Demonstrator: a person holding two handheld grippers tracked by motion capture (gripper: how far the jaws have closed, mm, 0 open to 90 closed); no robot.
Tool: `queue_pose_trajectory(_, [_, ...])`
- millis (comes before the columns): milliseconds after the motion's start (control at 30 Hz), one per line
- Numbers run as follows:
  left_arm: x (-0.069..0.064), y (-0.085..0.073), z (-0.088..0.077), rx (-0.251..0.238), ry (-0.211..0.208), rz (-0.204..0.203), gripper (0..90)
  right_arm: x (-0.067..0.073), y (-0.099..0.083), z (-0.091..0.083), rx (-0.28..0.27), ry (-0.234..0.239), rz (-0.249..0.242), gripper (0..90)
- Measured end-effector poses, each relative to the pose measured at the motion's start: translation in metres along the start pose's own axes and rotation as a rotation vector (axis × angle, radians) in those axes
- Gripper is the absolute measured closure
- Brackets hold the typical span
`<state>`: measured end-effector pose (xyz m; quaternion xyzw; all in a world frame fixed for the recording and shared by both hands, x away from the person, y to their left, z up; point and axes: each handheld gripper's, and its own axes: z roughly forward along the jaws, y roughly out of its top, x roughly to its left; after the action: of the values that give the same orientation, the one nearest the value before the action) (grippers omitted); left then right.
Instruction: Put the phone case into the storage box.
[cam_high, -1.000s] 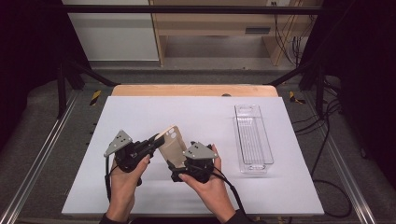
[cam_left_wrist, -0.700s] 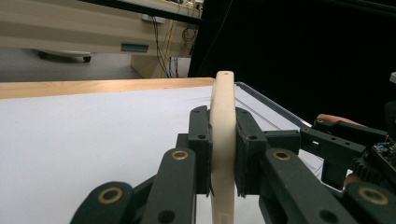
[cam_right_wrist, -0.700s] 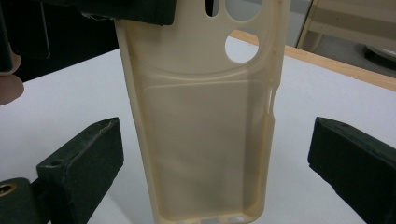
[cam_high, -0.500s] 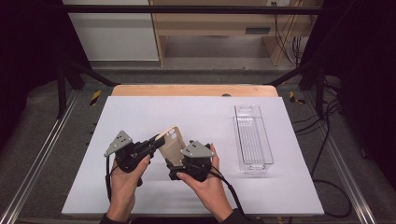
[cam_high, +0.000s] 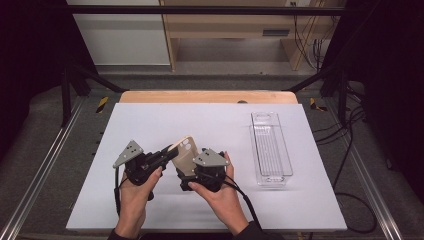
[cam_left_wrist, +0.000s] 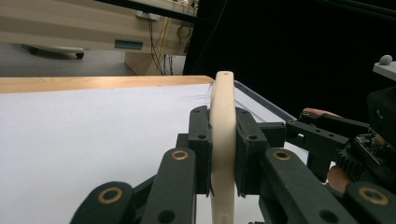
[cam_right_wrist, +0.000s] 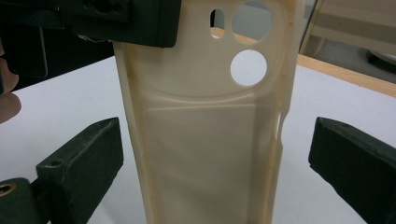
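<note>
- The left gripper (cam_high: 167, 152), black with a grey three-cornered plate on top, was clamped on the cream-coloured soft plastic phone case (cam_high: 186, 155); in the left gripper view its two pads (cam_left_wrist: 201, 149) pressed flat on both faces of the case (cam_left_wrist: 223, 140), which stood there edge-on and upright between them.
- The right gripper (cam_high: 187, 172) sat just beside the left one, at about 3 o'clock from it in the high view.
- In the right gripper view, its jaws stood wide apart, one at 8 o'clock and one at 4 o'clock of the phone case (cam_right_wrist: 210, 140), and neither pad touched the case edges.
- The case showed its inner side to that camera, with the round camera holes at about 1 o'clock.
- The case was held above the white table top (cam_high: 200, 120), in the near left part of it.
- A clear plastic long tray (cam_high: 270, 147) lay on the table at about 3 o'clock from the grippers, well apart from them.
</note>
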<state>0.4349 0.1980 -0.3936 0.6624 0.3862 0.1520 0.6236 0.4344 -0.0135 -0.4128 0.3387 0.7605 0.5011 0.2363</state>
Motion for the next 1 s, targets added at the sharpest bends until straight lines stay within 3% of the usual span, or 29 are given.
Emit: queue_pose_trajectory(1000, [-0.01,-0.004,0.007,0.021,-0.035,0.003,79.2,-0.002,0.008,0.008,-0.003,0.025,-0.022,3.3])
